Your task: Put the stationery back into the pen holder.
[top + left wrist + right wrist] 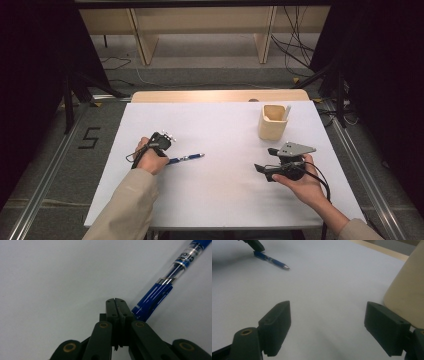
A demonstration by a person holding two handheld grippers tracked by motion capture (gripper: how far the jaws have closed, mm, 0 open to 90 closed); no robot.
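**Closed left fingers beside one pen; right fingers wide by the cup**

Nearest you, your right gripper [267, 162] rests low over the tabletop [220, 195], its fingers [275, 322] spread wide with nothing between them. Your left gripper [167, 159] has its fingers [117, 312] pressed together, empty, their tip just beside the cap end of the pen [160, 290], which lies flat on the tabletop left of centre, its point toward the middle.

Handling, as a judgement: the pen looks light, stiff and smooth, so it may roll or slip under a glancing touch. Take it across the barrel near the middle, where the blue grip meets the clear section, with the fingers square to its length; the clip end offers a less even surface.

Farther off stands the cup [273, 121], upright, toward the far right, with a pale stick-like thing [286, 113] leaning inside; what it is cannot be told.

Count: one pen, one cup, two grippers.
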